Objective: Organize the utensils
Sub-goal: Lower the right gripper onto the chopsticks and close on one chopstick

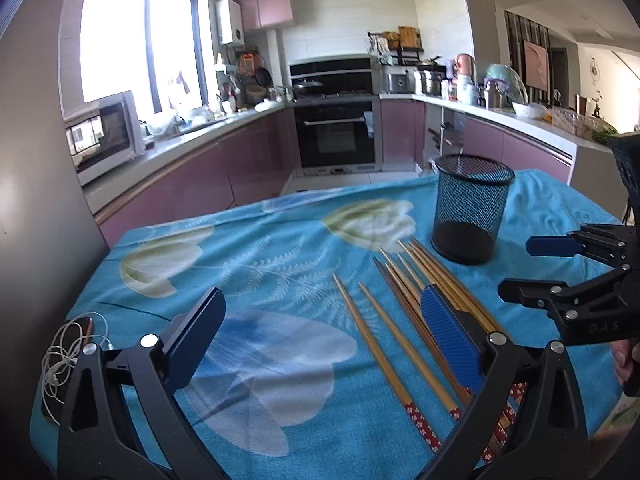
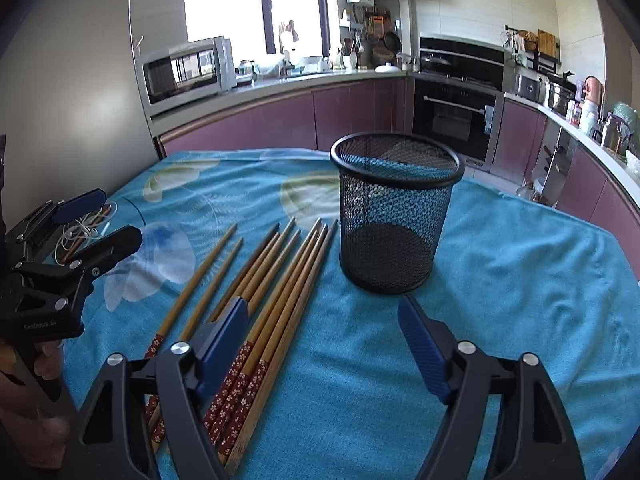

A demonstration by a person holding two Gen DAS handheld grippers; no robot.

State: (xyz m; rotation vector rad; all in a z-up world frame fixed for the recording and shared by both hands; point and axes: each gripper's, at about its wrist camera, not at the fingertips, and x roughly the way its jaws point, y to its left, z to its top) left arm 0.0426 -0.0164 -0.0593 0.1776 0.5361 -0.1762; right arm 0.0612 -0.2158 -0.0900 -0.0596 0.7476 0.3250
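Several wooden chopsticks (image 1: 404, 300) with red flowered ends lie side by side on the blue flowered tablecloth (image 1: 256, 264); they also show in the right wrist view (image 2: 276, 280). A black mesh cup (image 1: 470, 208) stands upright and empty just beyond their tips, also in the right wrist view (image 2: 394, 212). My left gripper (image 1: 324, 332) is open and empty, above the left chopsticks. My right gripper (image 2: 324, 336) is open and empty, above the right side of the chopsticks, in front of the cup. Each gripper shows in the other's view, the right gripper (image 1: 520, 268) and the left gripper (image 2: 108, 216).
A tangle of white earphone cable on a phone (image 1: 72, 352) lies at the table's left edge. The table ends just past the cup. Kitchen counters, an oven (image 1: 336, 132) and a microwave (image 1: 104, 136) stand beyond.
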